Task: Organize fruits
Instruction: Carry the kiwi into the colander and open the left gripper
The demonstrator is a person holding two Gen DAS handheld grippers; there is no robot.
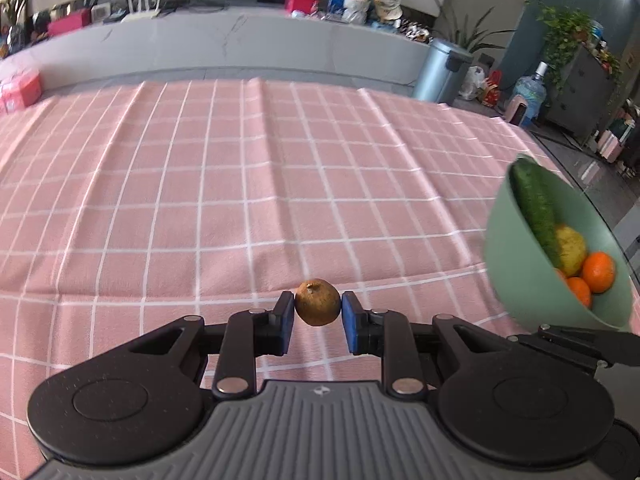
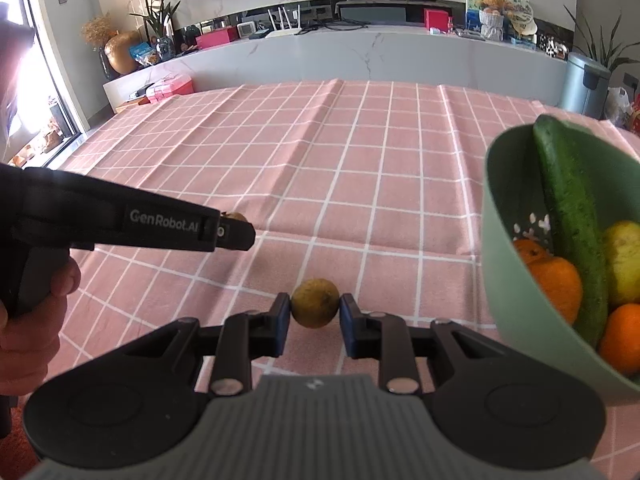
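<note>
My left gripper is shut on a small round brown fruit, held above the pink checked tablecloth. My right gripper is shut on a small round yellow-green fruit. A green bowl stands to the right in both views. It holds a cucumber, oranges and a yellow fruit. In the right wrist view the left gripper shows at left, with its brown fruit mostly hidden behind the fingers.
The table's far edge meets a marble ledge with boxes, plants and toys. A pink box sits past the far left corner. A metal bin stands beyond the far right corner. A hand holds the left gripper.
</note>
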